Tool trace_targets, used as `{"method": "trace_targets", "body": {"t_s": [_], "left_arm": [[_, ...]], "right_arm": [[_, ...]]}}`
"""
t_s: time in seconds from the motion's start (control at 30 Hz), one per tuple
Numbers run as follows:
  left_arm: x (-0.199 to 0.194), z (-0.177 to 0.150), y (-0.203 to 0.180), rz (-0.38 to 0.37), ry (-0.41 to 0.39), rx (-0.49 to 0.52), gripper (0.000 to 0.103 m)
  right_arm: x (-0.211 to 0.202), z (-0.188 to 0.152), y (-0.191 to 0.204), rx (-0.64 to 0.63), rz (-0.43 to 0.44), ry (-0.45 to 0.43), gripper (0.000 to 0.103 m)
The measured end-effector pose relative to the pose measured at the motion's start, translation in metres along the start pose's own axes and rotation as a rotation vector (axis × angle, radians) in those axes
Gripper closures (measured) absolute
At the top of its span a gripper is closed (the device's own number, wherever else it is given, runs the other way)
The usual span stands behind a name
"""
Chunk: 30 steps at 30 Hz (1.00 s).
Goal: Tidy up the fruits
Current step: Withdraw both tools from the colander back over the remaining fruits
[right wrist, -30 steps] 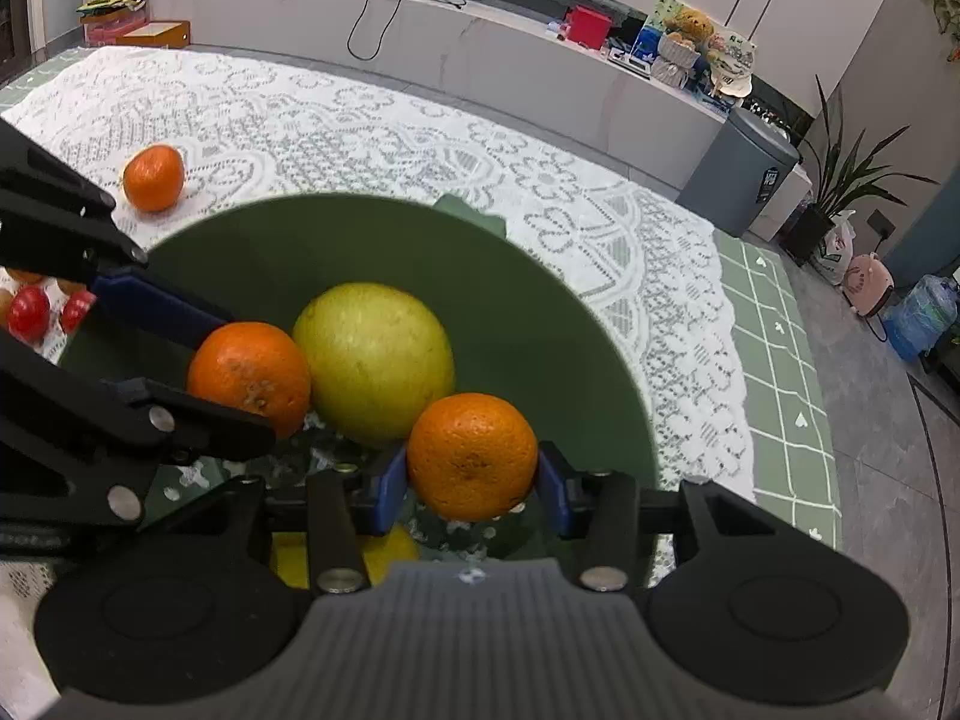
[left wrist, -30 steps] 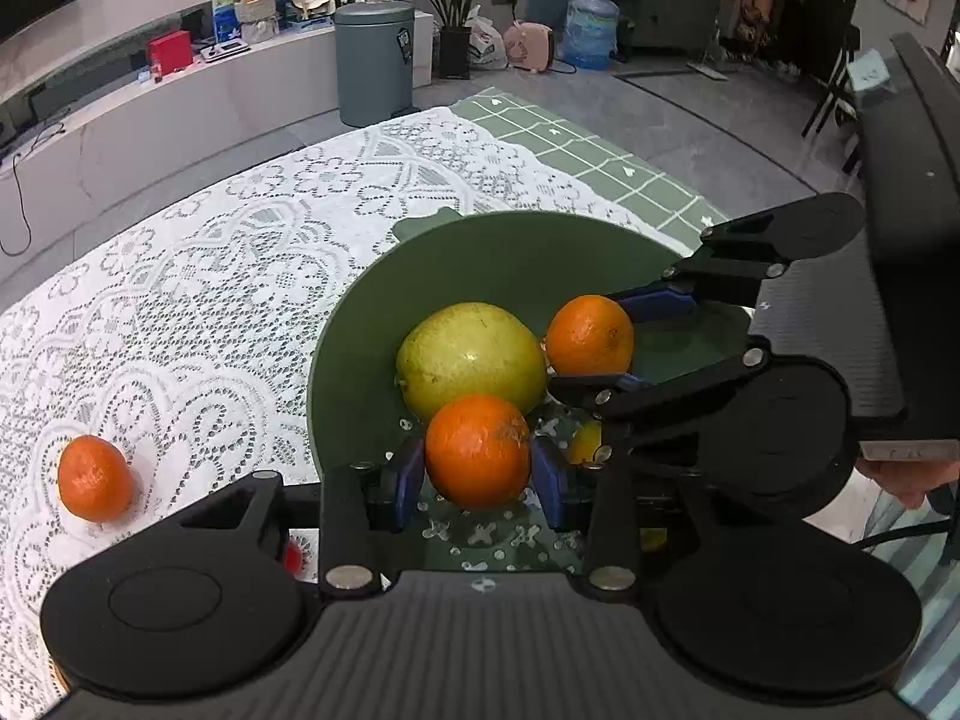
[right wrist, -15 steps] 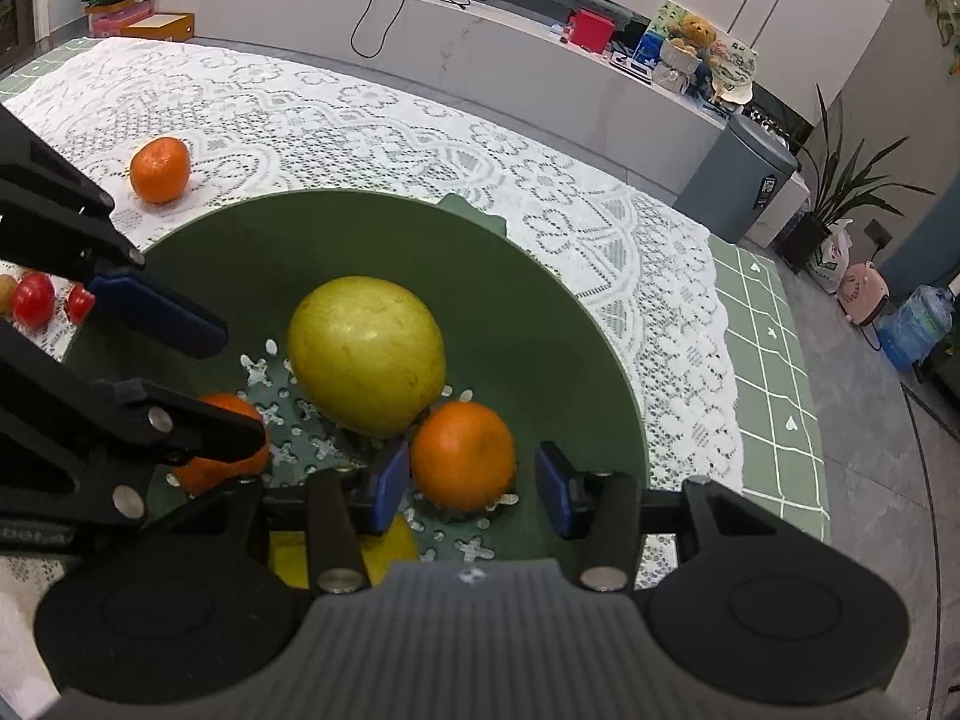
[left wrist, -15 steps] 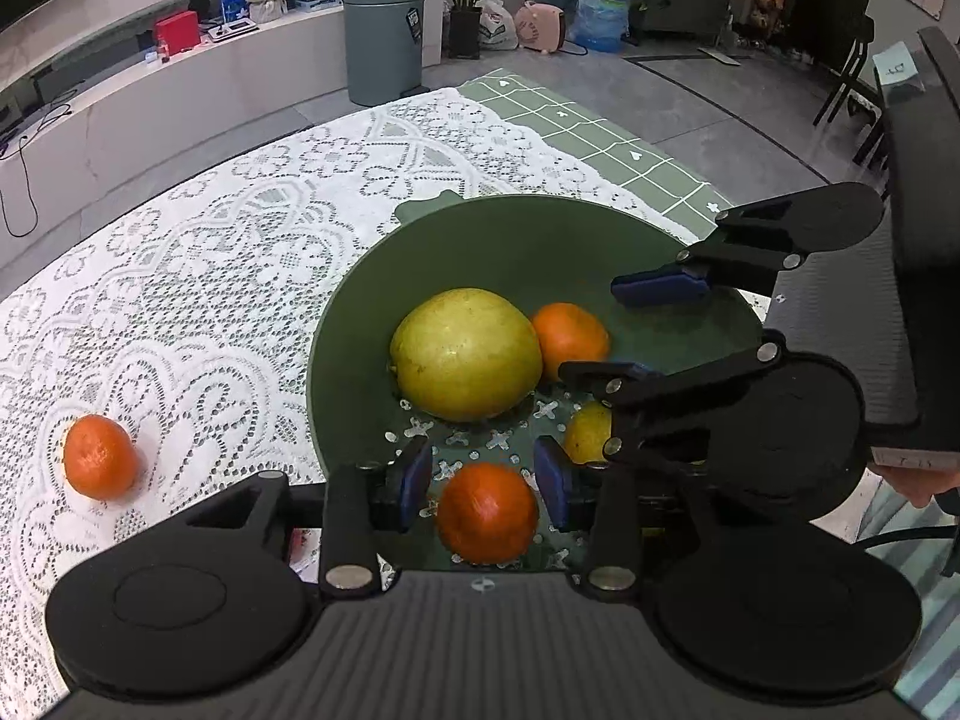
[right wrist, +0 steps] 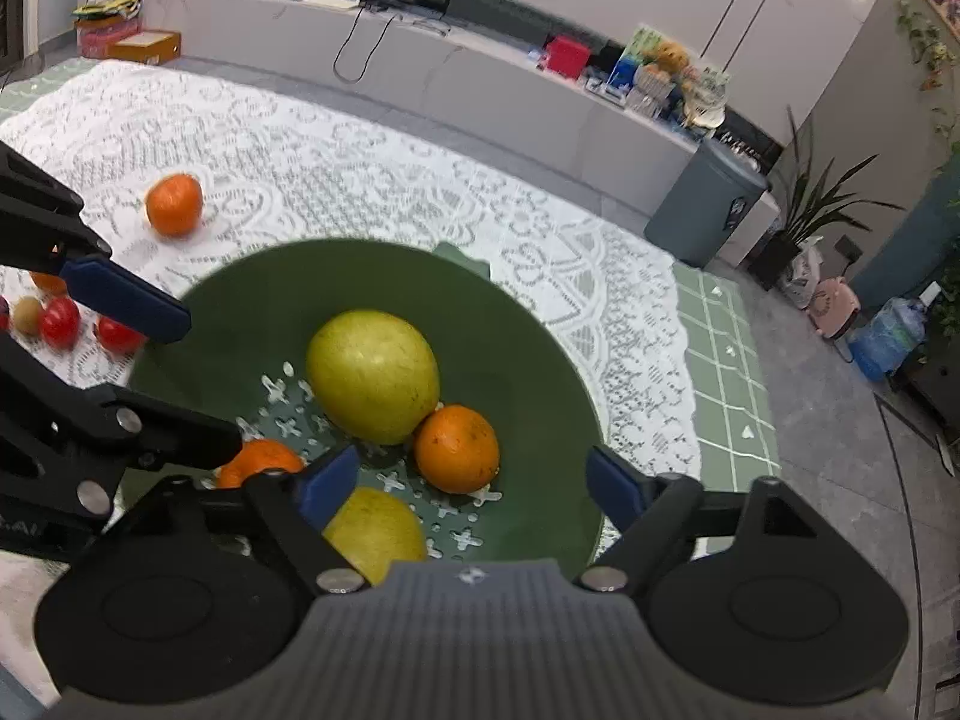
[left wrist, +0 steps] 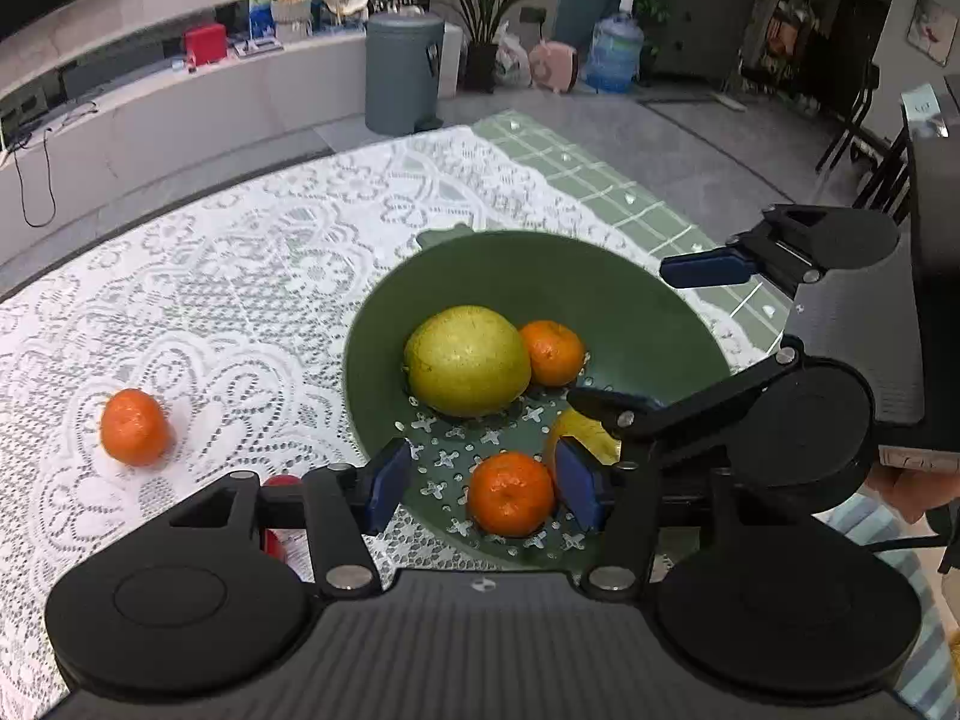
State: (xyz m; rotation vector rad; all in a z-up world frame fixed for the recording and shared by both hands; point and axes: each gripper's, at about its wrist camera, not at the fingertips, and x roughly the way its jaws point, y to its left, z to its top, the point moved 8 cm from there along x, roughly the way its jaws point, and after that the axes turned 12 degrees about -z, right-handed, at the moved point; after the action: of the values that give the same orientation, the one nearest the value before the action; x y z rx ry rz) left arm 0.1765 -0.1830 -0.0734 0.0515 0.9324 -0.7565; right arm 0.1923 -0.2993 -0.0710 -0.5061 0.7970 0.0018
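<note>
oranges (left wrist: 510, 493) in green bowl (left wrist: 630, 306) | stray orange (left wrist: 133, 427) on lace cloth (left wrist: 240, 276)

Between the opening left gripper (left wrist: 483, 483) fingers lies an orange (left wrist: 510, 493) (lemon (left wrist: 585, 433) beyond the right finger); lace tablecloth (left wrist: 240, 300) leftward is bare.

Relative to the green bowl (left wrist: 630, 300): a yellow fruit (left wrist: 585, 429) inside it is half covered by the right gripper's finger. Left of its rim, small red fruits (right wrist: 60, 321) are partly hidden behind the left gripper's arm and blurred.
</note>
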Motion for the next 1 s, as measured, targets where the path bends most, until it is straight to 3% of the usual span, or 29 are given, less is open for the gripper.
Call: {"method": "trace_targets", "body": {"t_s": [0.3, 0.63, 1.0], "left_arm": [[-0.047, -0.006, 0.005, 0.047, -0.105, -0.032, 0.031], [-0.083, -0.034, 0.021, 0.124, -0.173, -0.089, 0.03], [-0.123, -0.075, 0.065, 0.2, -0.266, -0.175, 0.026]], "right_arm": [[-0.041, -0.003, 0.011, 0.132, -0.019, -0.05, 0.015], [-0.084, -0.006, 0.048, 0.36, 0.055, -0.124, 0.015], [-0.105, 0.0, 0.112, 0.315, 0.144, -0.178, 0.015]]}}
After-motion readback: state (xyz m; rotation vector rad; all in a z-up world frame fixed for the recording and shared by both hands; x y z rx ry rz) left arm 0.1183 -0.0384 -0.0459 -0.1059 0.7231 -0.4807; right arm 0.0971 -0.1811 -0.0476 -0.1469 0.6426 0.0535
